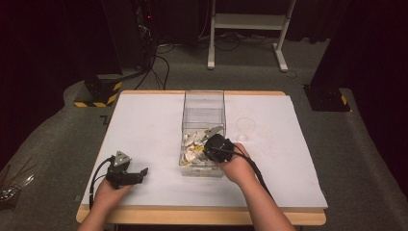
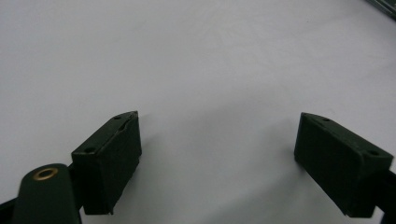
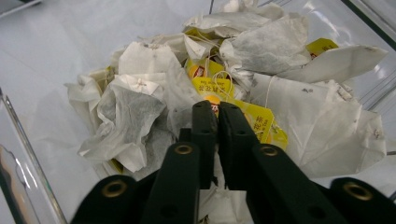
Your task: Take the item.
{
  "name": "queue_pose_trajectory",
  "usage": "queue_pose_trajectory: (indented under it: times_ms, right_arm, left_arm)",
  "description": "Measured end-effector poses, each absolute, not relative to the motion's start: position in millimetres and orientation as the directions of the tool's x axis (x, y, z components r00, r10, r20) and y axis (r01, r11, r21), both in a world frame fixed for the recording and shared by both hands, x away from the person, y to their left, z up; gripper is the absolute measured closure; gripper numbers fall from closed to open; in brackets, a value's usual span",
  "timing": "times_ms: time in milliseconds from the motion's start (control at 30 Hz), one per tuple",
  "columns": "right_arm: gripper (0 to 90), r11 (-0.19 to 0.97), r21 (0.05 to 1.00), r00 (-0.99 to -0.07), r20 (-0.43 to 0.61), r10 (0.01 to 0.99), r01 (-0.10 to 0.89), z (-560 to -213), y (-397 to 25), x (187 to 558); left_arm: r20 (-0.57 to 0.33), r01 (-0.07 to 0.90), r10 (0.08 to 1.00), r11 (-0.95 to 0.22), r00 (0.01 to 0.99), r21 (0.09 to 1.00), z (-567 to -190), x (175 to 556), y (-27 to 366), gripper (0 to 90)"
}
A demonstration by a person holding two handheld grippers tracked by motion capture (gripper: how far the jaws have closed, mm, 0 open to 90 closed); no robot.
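Right gripper (image 3: 217, 109) — jaws together — atop tea bags (image 3: 140, 107) in clear box (image 1: 203, 108).

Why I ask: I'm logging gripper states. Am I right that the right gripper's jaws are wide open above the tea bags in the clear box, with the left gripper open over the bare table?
Not quite. The right gripper view shows the right gripper with its jaws closed together among the tea bags, not wide open. The rest holds: clear box, left gripper open over the bare table.

Lab or test studio, not home. Black curtains (image 1: 43, 43) all round, grey carpet floor (image 1: 365, 163). Yellow-black hazard-striped stand base (image 1: 98, 94), loose black cables (image 1: 156, 67), white metal frame legs (image 1: 250, 29). Single white-topped wooden bench (image 1: 144, 130) centre.
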State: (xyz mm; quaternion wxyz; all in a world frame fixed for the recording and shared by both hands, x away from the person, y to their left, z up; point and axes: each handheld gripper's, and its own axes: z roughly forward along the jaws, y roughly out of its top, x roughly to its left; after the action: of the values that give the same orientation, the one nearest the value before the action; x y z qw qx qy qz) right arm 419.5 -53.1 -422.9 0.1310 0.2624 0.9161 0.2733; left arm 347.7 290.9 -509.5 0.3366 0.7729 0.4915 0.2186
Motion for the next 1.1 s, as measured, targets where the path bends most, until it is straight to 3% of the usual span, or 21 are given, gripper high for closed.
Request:
queue_pose_trajectory:
  times_ms: [300,767,1100]
  right_arm:
    - [89.3,0.712,0.586,-0.837,-0.099,0.538,0.388,-422,-55,416]
    - [89.6,0.506,0.775,-0.778,-0.031,0.627,0.377,-422,-76,398]
    - [89.6,0.433,0.835,-0.745,-0.042,0.665,0.339,-425,-87,387]
  left_arm:
    - [0.007,0.613,0.907,-0.29,0.422,0.735,-509,348,291,15.1]
    - [0.007,0.613,0.907,-0.29,0.421,0.735,-509,348,291,15.1]
    - [0.003,0.613,0.908,-0.286,0.419,0.737,-510,348,291,15.1]
